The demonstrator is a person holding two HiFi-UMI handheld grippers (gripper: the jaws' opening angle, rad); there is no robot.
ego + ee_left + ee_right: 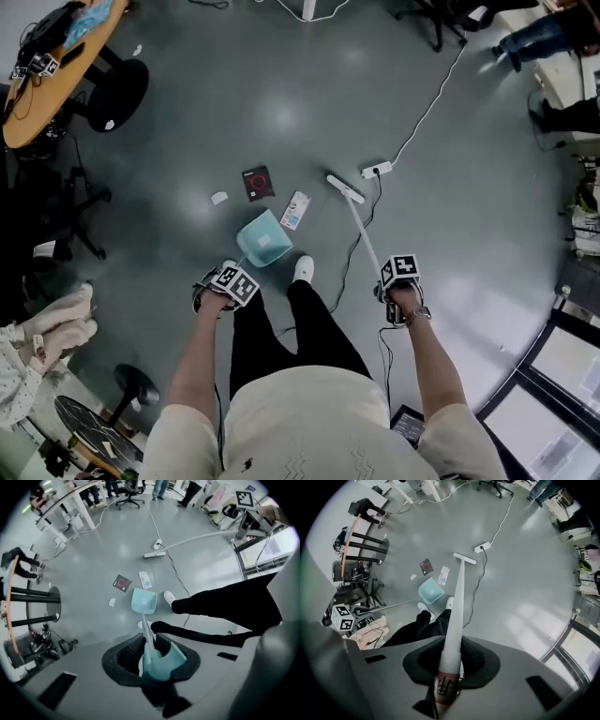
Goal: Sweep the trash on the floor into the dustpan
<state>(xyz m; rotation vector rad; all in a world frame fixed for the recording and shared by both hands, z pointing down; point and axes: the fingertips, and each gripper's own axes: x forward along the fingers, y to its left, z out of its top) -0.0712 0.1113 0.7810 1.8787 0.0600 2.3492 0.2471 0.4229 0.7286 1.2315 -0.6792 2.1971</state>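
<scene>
A teal dustpan (263, 239) rests on the grey floor just ahead of my feet; its handle runs back into my left gripper (228, 281), which is shut on it (151, 654). My right gripper (398, 275) is shut on the white broom handle (453, 630). The broom head (345, 187) sits on the floor to the right of the trash. Three pieces of trash lie beyond the dustpan: a black-and-red packet (258, 182), a white-and-blue wrapper (295, 210) and a small white scrap (219, 198).
A white power strip (377, 170) and its cable lie just right of the broom head. A black cable (353, 246) runs along the floor by my right foot. A round table (56, 66) and chair bases stand at the left, more furniture at the far right.
</scene>
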